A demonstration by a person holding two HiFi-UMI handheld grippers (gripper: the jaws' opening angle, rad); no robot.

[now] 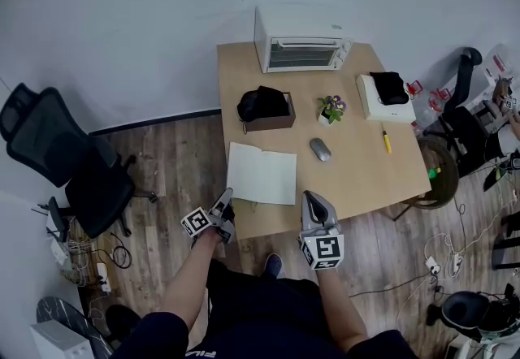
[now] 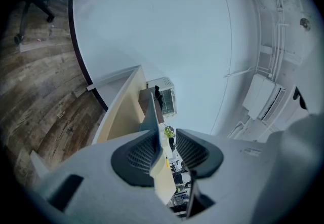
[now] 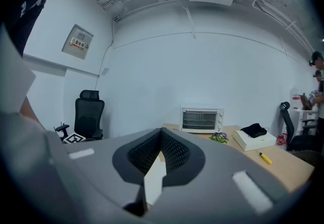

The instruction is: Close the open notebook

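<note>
Left gripper view alone: notebook between left gripper's parted jaws; right gripper closed.

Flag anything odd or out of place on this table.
Nothing spilled or damaged. Only the open notebook sits slightly askew near the table's front left corner, one edge of it between the left gripper's open jaws.

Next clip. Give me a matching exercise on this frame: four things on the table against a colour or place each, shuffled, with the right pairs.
Things:
1. toaster oven
2. mouse
3. marker
4. notebook

Colour or place:
A. yellow
B. at the near edge of the table
C. grey
D. at the far edge

Pairs: 1-D, 2-C, 3-A, 4-B
</note>
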